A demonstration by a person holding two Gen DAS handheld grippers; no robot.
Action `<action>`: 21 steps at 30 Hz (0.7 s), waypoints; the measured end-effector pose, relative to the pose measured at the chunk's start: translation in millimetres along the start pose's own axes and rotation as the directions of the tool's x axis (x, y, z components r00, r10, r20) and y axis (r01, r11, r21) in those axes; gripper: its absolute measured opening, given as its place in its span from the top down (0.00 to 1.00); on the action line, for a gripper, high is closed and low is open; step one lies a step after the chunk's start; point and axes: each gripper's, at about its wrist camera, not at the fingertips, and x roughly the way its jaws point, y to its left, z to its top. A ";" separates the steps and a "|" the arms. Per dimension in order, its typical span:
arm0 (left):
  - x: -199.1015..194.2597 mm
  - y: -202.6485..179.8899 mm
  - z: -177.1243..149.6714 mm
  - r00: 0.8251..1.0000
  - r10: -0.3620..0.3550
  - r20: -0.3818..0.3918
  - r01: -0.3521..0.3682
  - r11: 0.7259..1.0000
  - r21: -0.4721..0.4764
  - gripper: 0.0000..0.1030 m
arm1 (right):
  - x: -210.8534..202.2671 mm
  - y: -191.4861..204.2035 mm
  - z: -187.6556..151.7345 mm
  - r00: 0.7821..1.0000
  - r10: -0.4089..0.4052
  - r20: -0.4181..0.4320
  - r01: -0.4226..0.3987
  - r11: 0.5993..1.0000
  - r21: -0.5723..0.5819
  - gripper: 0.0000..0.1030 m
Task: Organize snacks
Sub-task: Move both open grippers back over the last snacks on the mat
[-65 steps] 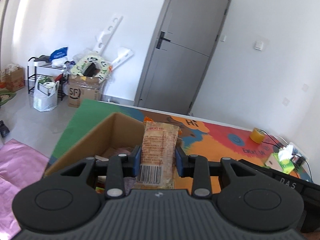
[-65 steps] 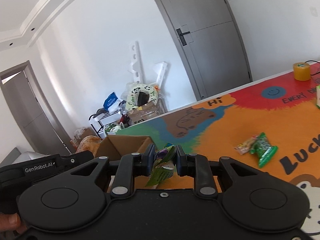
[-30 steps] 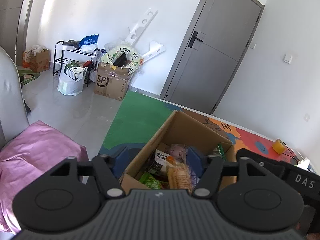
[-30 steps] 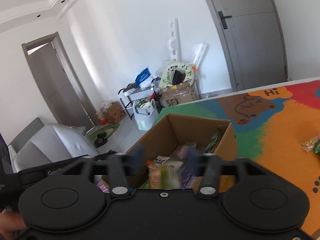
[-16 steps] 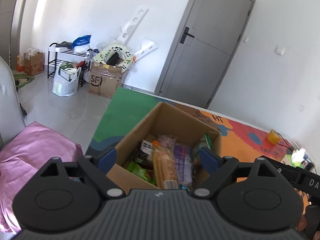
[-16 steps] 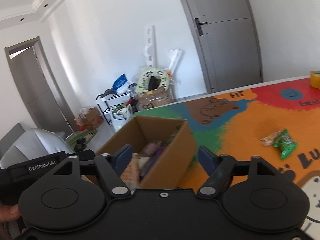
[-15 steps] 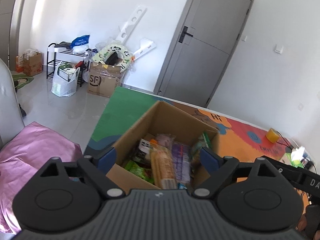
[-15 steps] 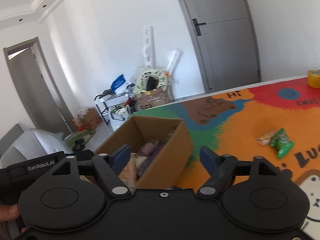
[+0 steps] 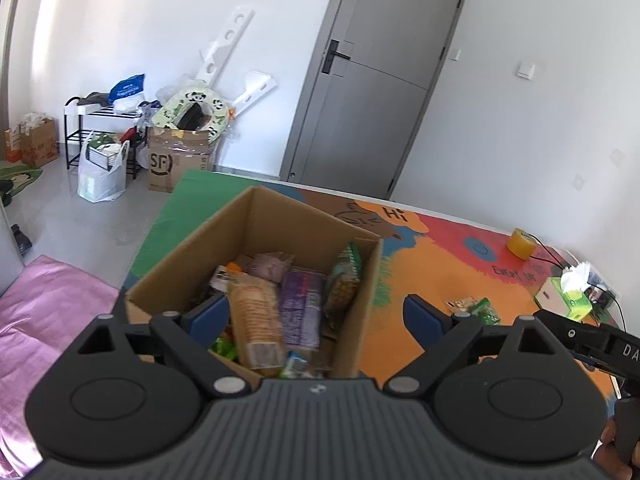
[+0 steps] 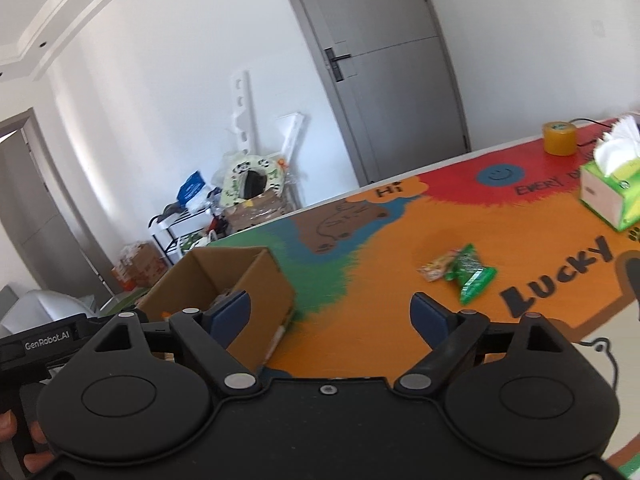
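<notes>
Left gripper (image 9: 316, 316) over the cardboard box (image 9: 362, 288), jaws spreading wider with nothing pinched — the box sits packed with snack packets (image 9: 276, 304). Right gripper (image 10: 330, 312) is opening too, empty, just beside the box — two packets (image 10: 460, 270) lie further out on the colourful table (image 10: 400, 280).

White walls (image 9: 520, 160) and a closed grey door (image 9: 372, 92) enclose the bright room. On the pale tiled floor (image 9: 80, 224) by the wall stand a black shoe rack (image 9: 100, 120), a taped cardboard carton (image 9: 176, 162) and a white plastic bag (image 9: 100, 176).
</notes>
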 end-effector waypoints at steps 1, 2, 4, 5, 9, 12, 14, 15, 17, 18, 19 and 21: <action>1.0 -3.2 -1.1 1.000 -0.004 -0.001 0.004 1.000 0.002 0.10 | -0.1 -3.2 -0.1 1.000 -0.003 0.001 0.003 1.000 0.005 0.15; 2.0 -6.3 -1.8 1.000 -0.008 -0.002 0.008 1.000 0.004 0.10 | 0.1 -6.5 0.3 1.000 -0.007 0.001 0.007 1.000 0.008 0.15; 4.2 -11.1 -2.4 1.000 -0.015 -0.002 0.015 1.000 0.010 0.10 | 0.0 -11.7 0.7 1.000 -0.015 0.002 0.015 1.000 0.012 0.15; 5.4 -14.1 -2.8 1.000 -0.021 -0.002 0.021 1.000 0.014 0.10 | -0.5 -15.7 1.1 1.000 -0.018 0.004 0.018 1.000 0.015 0.15; 10.6 -24.8 -3.8 0.999 -0.041 -0.001 0.041 0.999 0.023 0.10 | -1.6 -26.5 3.3 0.999 -0.031 0.015 0.031 0.999 0.020 0.16; 15.4 -34.2 -3.0 0.998 -0.062 -0.008 0.063 0.997 0.034 0.10 | -1.4 -34.2 4.4 0.999 -0.039 0.018 0.039 0.999 0.028 0.17; 17.6 -40.9 -2.9 0.996 -0.084 -0.006 0.084 0.995 0.050 0.10 | -0.3 -39.2 5.2 0.999 -0.041 0.018 0.041 0.999 0.033 0.18; 18.8 -44.7 -3.2 0.996 -0.088 -0.005 0.089 0.994 0.057 0.10 | 0.3 -41.4 5.5 0.999 -0.043 0.018 0.043 0.998 0.035 0.19; 23.0 -52.8 -2.3 0.995 -0.098 -0.005 0.098 0.992 0.073 0.10 | 0.8 -45.7 6.5 0.999 -0.047 0.017 0.046 0.998 0.041 0.19; 25.0 -56.6 -1.8 0.995 -0.103 -0.008 0.103 0.991 0.079 0.10 | 1.4 -47.5 6.8 0.999 -0.046 0.017 0.046 0.998 0.044 0.19; 26.5 -59.5 -3.2 0.994 -0.108 -0.010 0.108 0.991 0.084 0.10 | 2.4 -49.7 7.0 0.999 -0.048 0.016 0.047 0.998 0.047 0.19; 31.8 -67.0 -2.6 0.992 -0.122 -0.016 0.123 0.988 0.091 0.10 | 4.6 -54.7 8.0 0.999 -0.050 0.015 0.049 0.997 0.054 0.20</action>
